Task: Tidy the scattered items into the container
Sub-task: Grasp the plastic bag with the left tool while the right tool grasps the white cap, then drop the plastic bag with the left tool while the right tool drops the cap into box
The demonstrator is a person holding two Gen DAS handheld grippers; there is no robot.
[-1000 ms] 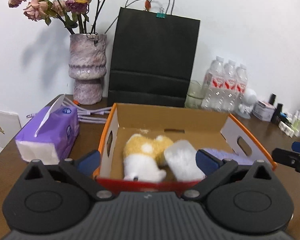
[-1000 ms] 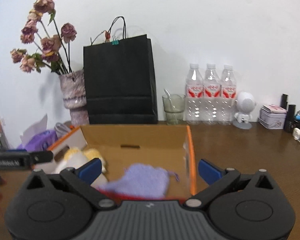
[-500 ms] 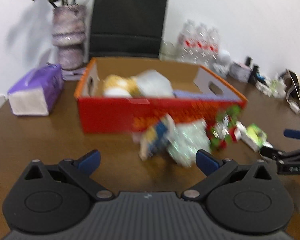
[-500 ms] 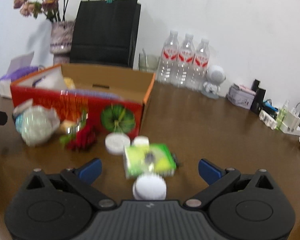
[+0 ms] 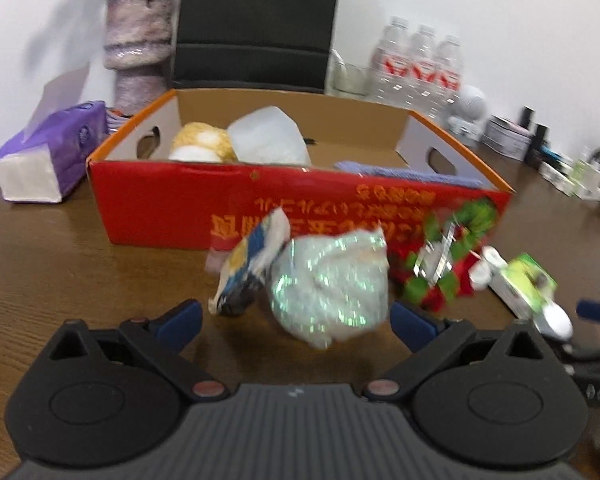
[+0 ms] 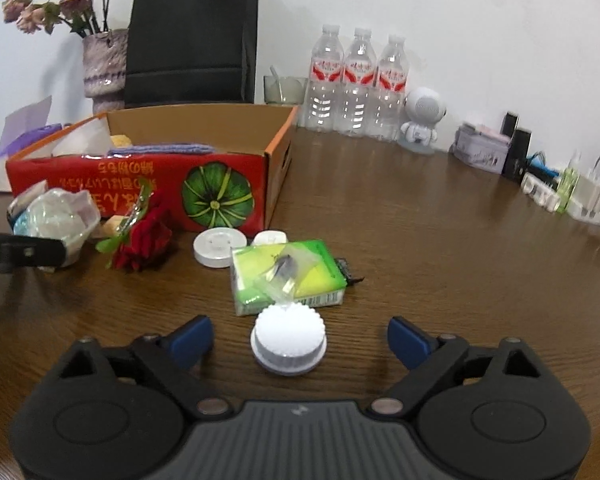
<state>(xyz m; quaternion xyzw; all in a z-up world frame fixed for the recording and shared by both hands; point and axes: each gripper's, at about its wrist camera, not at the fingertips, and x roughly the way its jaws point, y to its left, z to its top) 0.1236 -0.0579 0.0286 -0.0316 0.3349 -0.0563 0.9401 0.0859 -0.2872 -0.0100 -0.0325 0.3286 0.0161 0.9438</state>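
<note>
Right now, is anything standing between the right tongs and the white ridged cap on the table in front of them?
Nothing visible does. The white cap lies on bare table just ahead of the open right tongs, about centered between the blue fingertips. The green packet lies beyond the cap, not before it.

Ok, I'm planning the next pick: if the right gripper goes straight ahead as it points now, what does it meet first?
Most likely the white ridged cap, centred between the open right gripper fingers, with the green packet just behind it; exact depth is unclear.
</note>
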